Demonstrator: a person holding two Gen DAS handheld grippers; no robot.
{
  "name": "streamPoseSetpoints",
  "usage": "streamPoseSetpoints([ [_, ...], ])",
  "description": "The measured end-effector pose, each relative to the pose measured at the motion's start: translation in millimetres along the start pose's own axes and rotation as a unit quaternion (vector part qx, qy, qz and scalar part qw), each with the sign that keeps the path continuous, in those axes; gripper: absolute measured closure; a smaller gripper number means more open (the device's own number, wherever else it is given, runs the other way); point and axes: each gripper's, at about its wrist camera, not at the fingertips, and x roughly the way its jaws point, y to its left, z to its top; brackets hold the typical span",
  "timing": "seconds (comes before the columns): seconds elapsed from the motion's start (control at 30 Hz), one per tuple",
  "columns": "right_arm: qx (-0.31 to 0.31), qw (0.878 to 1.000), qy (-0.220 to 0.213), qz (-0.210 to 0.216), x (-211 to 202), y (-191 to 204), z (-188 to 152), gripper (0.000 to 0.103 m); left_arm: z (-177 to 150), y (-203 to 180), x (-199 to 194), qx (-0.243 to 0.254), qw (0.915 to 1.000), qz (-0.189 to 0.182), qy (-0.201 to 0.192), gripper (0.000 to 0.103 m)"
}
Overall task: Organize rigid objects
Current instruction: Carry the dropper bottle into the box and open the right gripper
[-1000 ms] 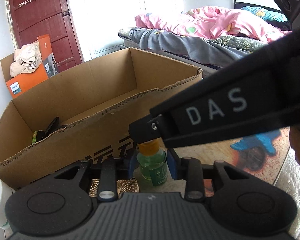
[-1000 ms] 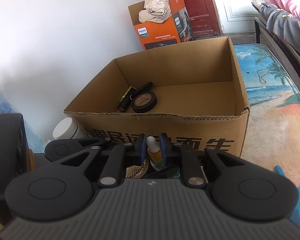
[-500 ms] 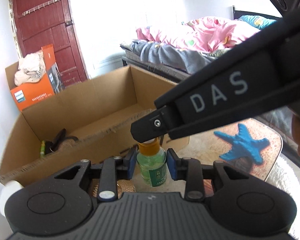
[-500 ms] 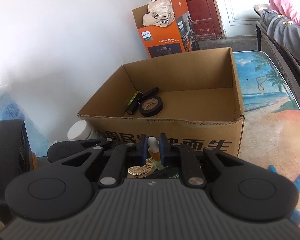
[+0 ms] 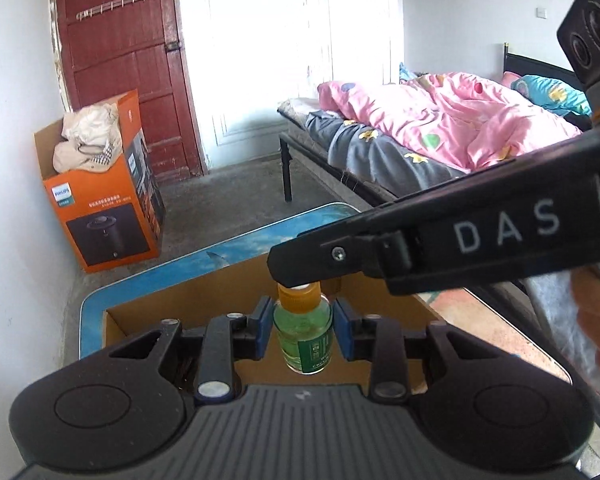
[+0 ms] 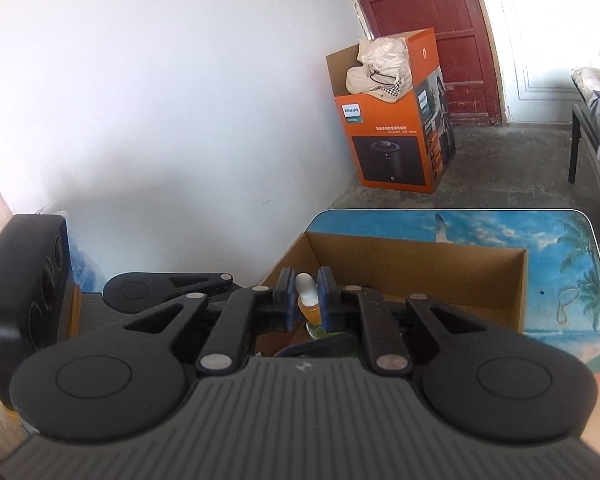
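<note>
Bedroom with white walls, a red door at 12 o'clock and a picture-topped table [image 6: 564, 264] below. Open cardboard box [image 6: 420, 264] on that table. Left gripper [image 5: 303, 330] clamped on the body of a green bottle [image 5: 306, 338], upright over the box. Right gripper [image 6: 305, 298] pinched shut on the bottle's white-tipped orange cap [image 6: 309, 300], reaching in from 3 o'clock in the left wrist view. Orange carton [image 6: 396, 136] at 11 o'clock, bed [image 5: 440, 136] at 2 o'clock.

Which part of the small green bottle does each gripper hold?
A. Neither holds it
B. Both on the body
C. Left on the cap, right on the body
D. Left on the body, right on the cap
D: the left gripper clamps the green bottle at its body, while the right gripper pinches its cap.
</note>
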Motion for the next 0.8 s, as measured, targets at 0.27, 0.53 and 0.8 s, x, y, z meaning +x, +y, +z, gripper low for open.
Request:
streamPoseSetpoints([
  [0.27,0.062,0.995,0.071,0.013,89.4,-69.5,30.9,0.092,25.6,48.7,101.1,-0.065,0.9920,-0.007,0.108,0.070],
  [0.53,0.119,0.984,0.125,0.037,160.3,-115.1,16.3,0.092,14.5,72.6,172.7,-0.098,0.9769,0.013,0.189,0.070],
  [0.8,0.102,0.984,0.141,0.037,189.7,-117.8,13.4,0.092,8.2,79.4,190.6,-0.099,0.9709,0.028,0.216,0.069],
])
